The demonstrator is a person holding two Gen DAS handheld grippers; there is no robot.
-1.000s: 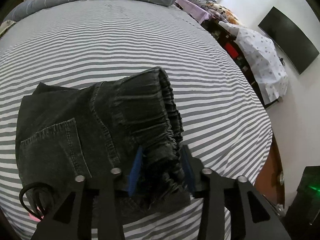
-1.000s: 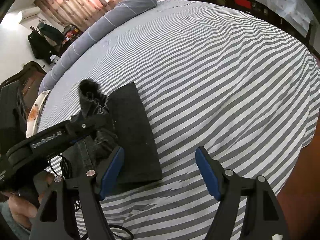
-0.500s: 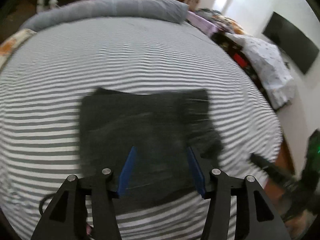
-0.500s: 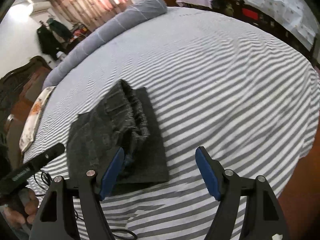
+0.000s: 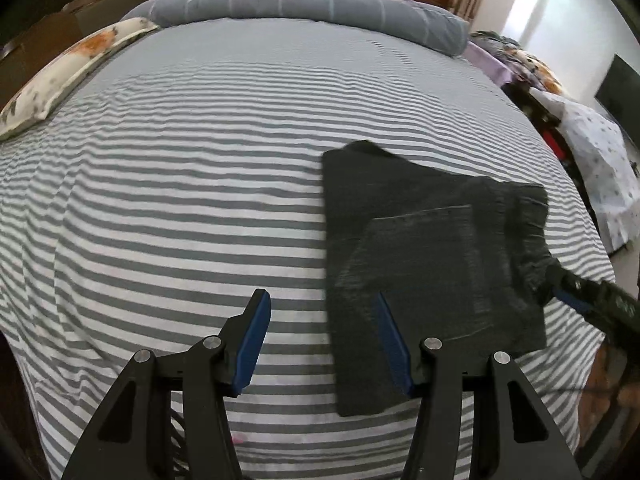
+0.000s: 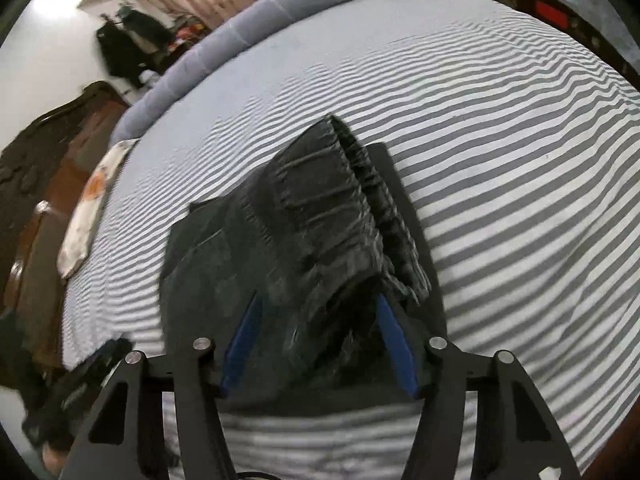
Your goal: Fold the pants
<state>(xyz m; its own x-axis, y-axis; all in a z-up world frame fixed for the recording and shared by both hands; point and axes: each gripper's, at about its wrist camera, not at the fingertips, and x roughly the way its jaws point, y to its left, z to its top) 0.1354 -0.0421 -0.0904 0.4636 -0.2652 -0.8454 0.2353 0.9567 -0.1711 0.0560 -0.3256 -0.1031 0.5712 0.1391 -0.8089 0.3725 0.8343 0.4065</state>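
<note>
The dark denim pants [image 5: 432, 260] lie folded flat on the striped bed [image 5: 180, 200], with a back pocket facing up. My left gripper [image 5: 324, 320] is open over the sheet at the pants' left edge and holds nothing. In the right wrist view the gathered waistband [image 6: 332, 216] of the pants [image 6: 240, 248] lies between the blue pads [image 6: 396, 344] of my right gripper [image 6: 320, 320]. Its jaws are closing around the fabric, which stays flat on the bed. The right gripper's tip [image 5: 580, 304] shows at the waistband end. The left gripper [image 6: 80, 384] is a blur at lower left.
A grey rolled duvet [image 5: 320, 4] runs along the far end of the bed. A floral pillow [image 5: 68, 68] lies at the far left. Cluttered furniture under a dotted cloth [image 5: 592, 160] lines the right side, beyond the bed's edge. Dark wooden furniture [image 6: 36, 184] stands left.
The left gripper let go of the waistband, opened and swung left off the pants. The pants dropped flat. The right gripper moved in over the waistband and its jaws narrowed.
</note>
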